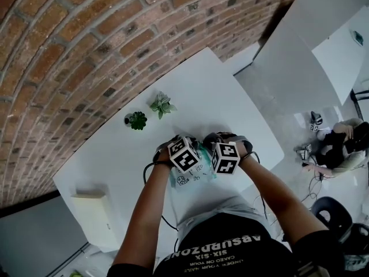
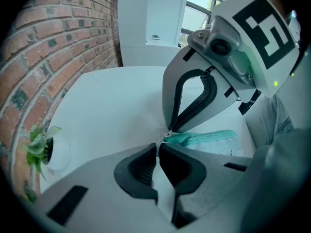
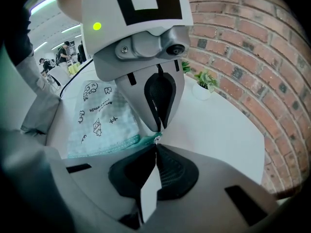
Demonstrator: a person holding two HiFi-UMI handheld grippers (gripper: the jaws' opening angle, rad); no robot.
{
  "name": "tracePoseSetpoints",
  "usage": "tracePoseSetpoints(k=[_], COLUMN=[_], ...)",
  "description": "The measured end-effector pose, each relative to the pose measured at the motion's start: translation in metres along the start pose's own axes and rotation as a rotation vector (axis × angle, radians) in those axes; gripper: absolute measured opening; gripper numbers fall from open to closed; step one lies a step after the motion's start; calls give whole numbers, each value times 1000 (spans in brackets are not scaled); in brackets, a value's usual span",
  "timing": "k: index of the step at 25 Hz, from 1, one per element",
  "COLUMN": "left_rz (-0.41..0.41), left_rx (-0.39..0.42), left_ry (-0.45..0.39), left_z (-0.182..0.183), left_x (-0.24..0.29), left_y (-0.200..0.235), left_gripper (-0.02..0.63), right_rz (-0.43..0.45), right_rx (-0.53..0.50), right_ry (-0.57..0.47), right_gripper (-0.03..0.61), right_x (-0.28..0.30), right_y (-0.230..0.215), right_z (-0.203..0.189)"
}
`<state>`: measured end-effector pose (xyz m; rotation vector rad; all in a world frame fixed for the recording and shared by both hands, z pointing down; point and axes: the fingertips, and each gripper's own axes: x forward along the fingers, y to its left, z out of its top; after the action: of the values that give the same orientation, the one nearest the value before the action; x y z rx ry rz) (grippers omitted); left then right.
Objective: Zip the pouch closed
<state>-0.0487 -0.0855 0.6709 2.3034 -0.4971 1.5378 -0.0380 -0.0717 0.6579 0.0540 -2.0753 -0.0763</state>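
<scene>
Jaws of the left gripper (image 2: 159, 146) stand closed to a thin slit, their tips pinched on the end of the pouch (image 3: 99, 118) where its teal zipper (image 2: 206, 137) runs out. The right gripper (image 3: 155, 146) meets it tip to tip from the opposite side, its pads pressed together on that same end. A small silvery piece sits between the two sets of tips, and I cannot tell which gripper has it. The pouch is white cloth with little black doodles and a teal zipper band. It lies on the tabletop (image 1: 230, 103) at the near edge, right in front of the person. In the head view the marker cube of the left gripper (image 1: 184, 153) and that of the right (image 1: 225, 157) cover the tips and most of the pouch, and in each gripper view the other gripper's body blocks much of what lies behind it. A dark cable (image 1: 147, 175) loops beside the left forearm. Toward the far edge, by the brick wall (image 1: 69, 51), stand two small potted plants, a dark one (image 1: 137, 120) and a paler one (image 1: 162, 104), well apart from the pouch. A cream box (image 1: 95, 212) sits at the tabletop's left corner. Beyond the right edge are more white tables and a seated person (image 1: 340, 146).
</scene>
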Motion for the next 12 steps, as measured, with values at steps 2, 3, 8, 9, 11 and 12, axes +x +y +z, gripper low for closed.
tracePoseSetpoints(k=[2,3,8,9,11,12], left_rz=[-1,-3,5,2,-2,0], left_rx=[-2,-3,-23,-25,-28,-31], left_ry=[0,-1,6,6,1,0], left_z=[0,1,0,0,1,1], left_x=[0,-1,0,0,-1,0], left_y=[0,-1,0,0,-1,0], left_gripper=[25,25,25,25,25,25], right_rz=[-8,-10,4,7,13,17], right_rx=[-4,-5,-18,-24,-23,-19], right_ry=[0,1,15,19,26,29], right_gripper=[2,2,2,2,2,2], right_x=[0,0,-1,-1,-1,-1], right_y=[0,0,1,1,1,1], right_z=[0,0,1,0,0,0])
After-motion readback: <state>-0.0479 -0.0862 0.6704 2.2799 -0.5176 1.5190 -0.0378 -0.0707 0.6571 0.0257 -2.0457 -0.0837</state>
